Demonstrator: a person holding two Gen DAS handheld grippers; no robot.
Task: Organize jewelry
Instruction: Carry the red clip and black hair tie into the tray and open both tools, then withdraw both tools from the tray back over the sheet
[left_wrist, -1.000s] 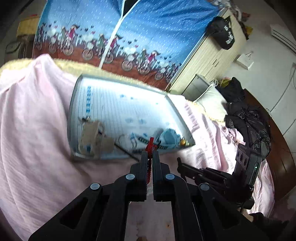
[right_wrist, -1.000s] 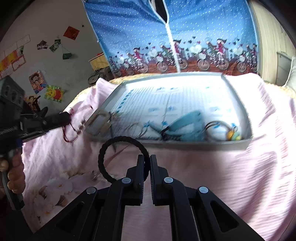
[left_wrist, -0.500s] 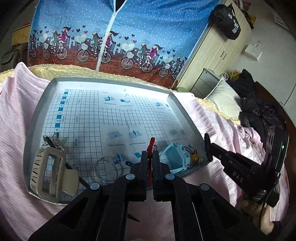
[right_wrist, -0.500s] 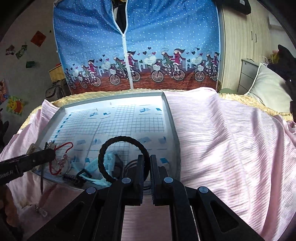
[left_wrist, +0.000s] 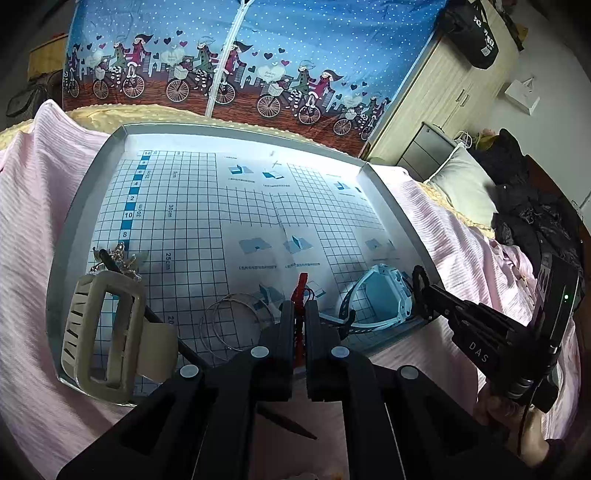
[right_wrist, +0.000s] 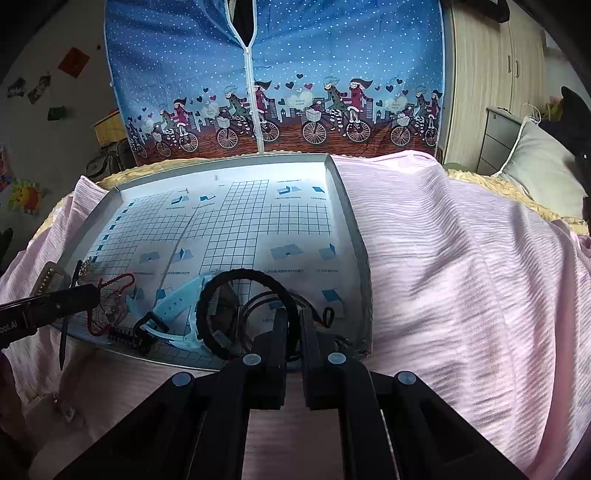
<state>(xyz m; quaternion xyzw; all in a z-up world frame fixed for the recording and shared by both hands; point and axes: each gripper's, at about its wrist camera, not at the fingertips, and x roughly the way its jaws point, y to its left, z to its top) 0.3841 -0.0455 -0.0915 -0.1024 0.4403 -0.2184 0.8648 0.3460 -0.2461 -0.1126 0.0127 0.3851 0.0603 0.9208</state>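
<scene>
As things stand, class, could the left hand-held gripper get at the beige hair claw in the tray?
Probably not yet. The left hand-held gripper is shut on a red beaded bracelet; the beige hair claw lies uncovered just to its left in the tray, so only its load hinders.

Bed (right_wrist: 461, 280) covered by pink ribbed sheet; grey tray (right_wrist: 356, 236) laid directly on it, centre-left of frame; pillow (right_wrist: 543, 177) seen upper right.

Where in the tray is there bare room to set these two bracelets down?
The far half of the tray is bare grid paper up to its back wall. The near edge is crowded: beige hair claw, wire hoops, light blue watch. Pink bedspread right of the tray is free.
</scene>
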